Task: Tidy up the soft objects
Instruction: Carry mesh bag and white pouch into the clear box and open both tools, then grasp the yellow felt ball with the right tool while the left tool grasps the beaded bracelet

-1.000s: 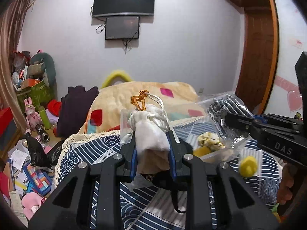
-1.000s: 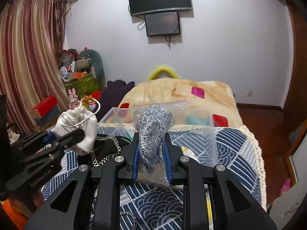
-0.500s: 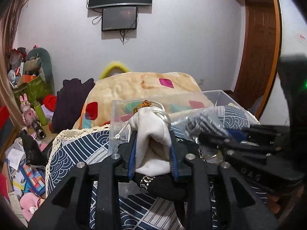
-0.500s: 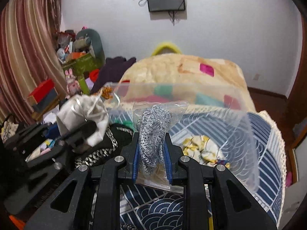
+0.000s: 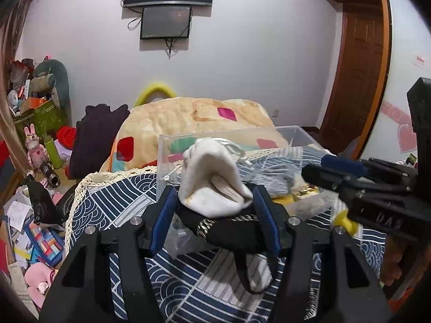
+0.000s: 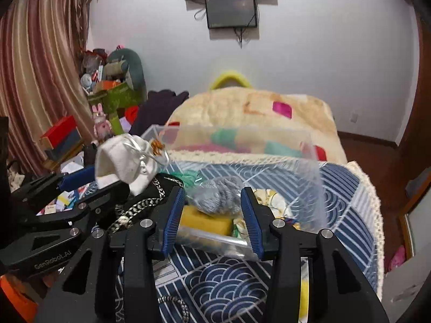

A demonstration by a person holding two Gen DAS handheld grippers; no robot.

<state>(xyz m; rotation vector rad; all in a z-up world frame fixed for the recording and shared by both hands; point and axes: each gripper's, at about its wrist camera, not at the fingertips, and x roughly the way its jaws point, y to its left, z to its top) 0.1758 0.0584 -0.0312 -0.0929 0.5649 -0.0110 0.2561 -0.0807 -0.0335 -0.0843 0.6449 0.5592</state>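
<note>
A clear plastic bin stands on the blue patterned cloth. My left gripper is open; a white drawstring pouch lies loose between its fingers on top of a black chain bag. My right gripper is open; the bagged grey knit item lies between its fingers in the bin, over a yellow sponge.
A beige blanket with coloured patches lies behind the bin. Dark clothes and cluttered toys and boxes are at the left. A wooden door is at the right. A yellow ball lies on the cloth.
Both grippers have opened. The white pouch has dropped loose onto the black bag, and the bagged grey knit item has dropped into the bin.
</note>
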